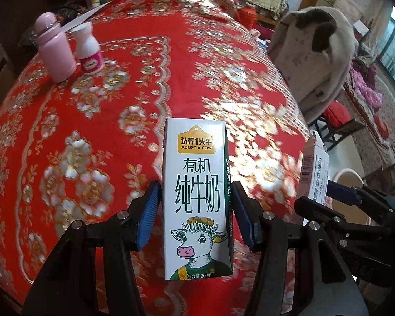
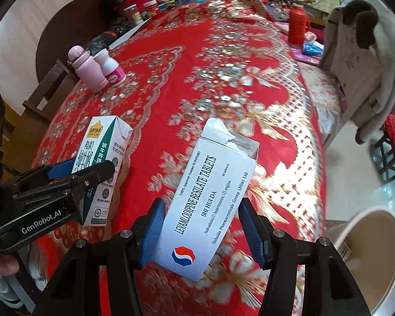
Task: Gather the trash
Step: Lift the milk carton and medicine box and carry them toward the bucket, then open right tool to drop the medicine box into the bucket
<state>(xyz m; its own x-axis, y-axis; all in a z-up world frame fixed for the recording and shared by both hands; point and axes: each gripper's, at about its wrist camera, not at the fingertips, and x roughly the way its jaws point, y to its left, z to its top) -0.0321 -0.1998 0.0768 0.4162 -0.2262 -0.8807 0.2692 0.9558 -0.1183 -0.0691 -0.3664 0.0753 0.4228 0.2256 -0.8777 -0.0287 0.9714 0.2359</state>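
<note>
My left gripper is shut on a white milk carton with a cow picture, held upright above the red flowered tablecloth. My right gripper is shut on a white tablet box with a torn open top, tilted to the right. In the right wrist view the left gripper and the milk carton show at the left. In the left wrist view the tablet box and the right gripper show at the right edge.
A pink bottle and a small white bottle stand at the table's far left. A beige bin stands on the floor to the right of the table. A chair with a white coat is beyond the table's right side.
</note>
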